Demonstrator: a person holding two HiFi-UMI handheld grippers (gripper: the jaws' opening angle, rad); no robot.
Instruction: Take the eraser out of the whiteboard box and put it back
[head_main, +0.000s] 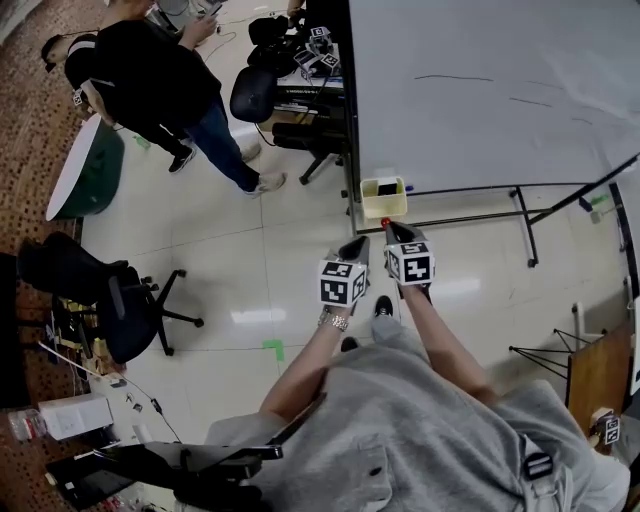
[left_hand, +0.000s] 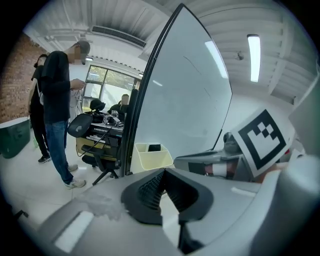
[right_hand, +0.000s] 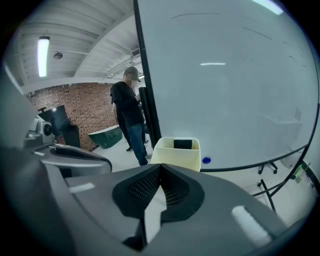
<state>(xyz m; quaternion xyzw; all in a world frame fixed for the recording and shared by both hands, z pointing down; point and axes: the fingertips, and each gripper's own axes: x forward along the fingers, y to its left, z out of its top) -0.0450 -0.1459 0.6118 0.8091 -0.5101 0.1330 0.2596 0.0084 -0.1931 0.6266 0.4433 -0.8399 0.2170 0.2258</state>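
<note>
Jaws on left gripper (left_hand: 162, 175): together at the tips, nothing between them. Right gripper (right_hand: 160, 170): same, fully closed and empty. In the head view the two sit side by side, just apart, both pointing toward the box (head_main: 384, 197) but not touching it; the right one is slightly nearer to it.

Box is pale yellow and open-topped, and sits at the lower corner of the whiteboard (head_main: 480, 90), against its frame. Contents: one dark eraser (right_hand: 182, 144), inside at the board side, with its top showing just above the rim. The rest of the box interior looks bare in the left gripper view. Can't tell whether there is a divider.

Small blue magnet (right_hand: 206, 160) is on the board just beside the box, near the bottom edge. Board surface carries a few faint marker strokes.

Further out, a bystander (head_main: 160, 80) in a dark top and jeans stands on the pale floor, well apart from the box. Green tub (head_main: 90, 170) lies beyond them at the left, and a black office chair (head_main: 120, 310) is lower left.
</note>
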